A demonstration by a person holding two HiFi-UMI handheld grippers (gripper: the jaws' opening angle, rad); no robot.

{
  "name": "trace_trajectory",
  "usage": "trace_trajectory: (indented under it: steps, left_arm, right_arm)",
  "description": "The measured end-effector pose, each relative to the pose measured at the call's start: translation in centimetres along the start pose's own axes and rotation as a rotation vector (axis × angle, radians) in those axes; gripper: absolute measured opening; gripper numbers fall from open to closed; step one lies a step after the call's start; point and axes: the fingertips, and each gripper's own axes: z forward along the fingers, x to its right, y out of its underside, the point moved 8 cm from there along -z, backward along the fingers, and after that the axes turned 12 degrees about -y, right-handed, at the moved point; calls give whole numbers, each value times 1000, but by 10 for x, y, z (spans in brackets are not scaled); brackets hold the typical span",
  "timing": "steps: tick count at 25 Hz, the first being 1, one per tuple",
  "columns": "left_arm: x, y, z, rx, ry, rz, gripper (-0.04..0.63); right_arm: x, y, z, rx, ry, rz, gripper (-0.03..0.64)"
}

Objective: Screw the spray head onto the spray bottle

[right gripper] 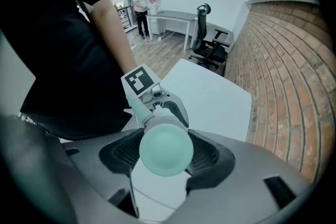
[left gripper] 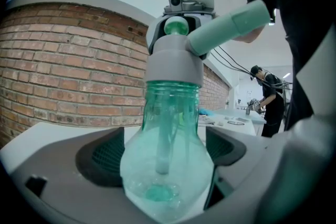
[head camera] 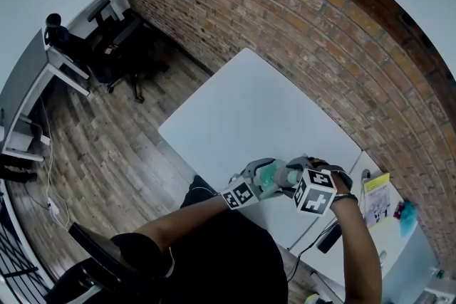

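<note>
The spray bottle [left gripper: 170, 113], translucent green with a bulbous body and a dip tube [left gripper: 164, 139] showing inside, is filling the lower centre of the left gripper view. The left gripper [left gripper: 164, 153] is clamping it, its dark fingers [left gripper: 105, 157] standing wide and pressing the body from both sides. The grey-collared spray head [left gripper: 176, 63] is sitting on the neck, its pale green barrel pointing to the upper right. The right gripper [right gripper: 165, 156] is gripping that head from above, its fingers [right gripper: 123, 155] pressing against the rounded green top. In the head view, bottle and head are hanging over the near edge of the table [head camera: 249, 110], at lower centre.
</note>
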Motion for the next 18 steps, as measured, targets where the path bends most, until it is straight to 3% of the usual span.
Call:
trace_trajectory:
  steps: [9, 15, 18]
  left_arm:
    - [1, 2, 0, 6, -8, -6, 479]
    - [1, 1, 0, 7, -9, -5, 479]
    - [1, 2, 1, 5, -9, -7, 479]
  right_arm:
    - [-2, 8, -1, 179, 107, 380, 261]
    - [-4, 11, -1, 250, 142, 512, 261]
    - [-5, 13, -2, 266, 148, 502, 261]
